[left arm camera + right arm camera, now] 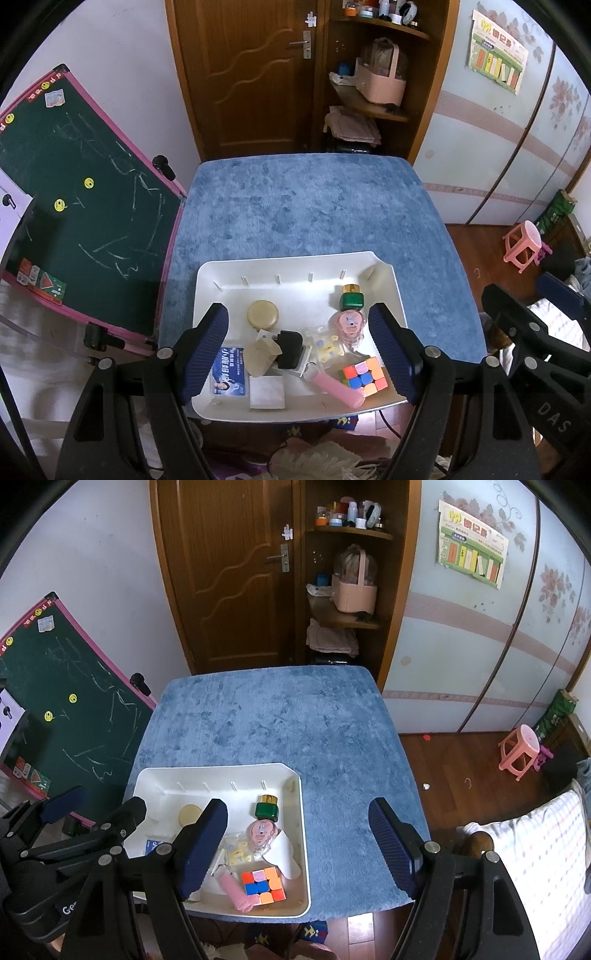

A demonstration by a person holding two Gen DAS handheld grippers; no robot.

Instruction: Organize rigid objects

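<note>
Tablecloth bare beyond crowded tray.

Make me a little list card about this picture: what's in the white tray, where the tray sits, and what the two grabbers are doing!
tray: white tray on the blue table cover, near edge
in tray: puzzle cube, pink tube, green-capped bottle, round tan lid, black plug, blue card
left gripper: fingers open, holding nothing, above the tray
right gripper: fingers open, holding nothing
</note>
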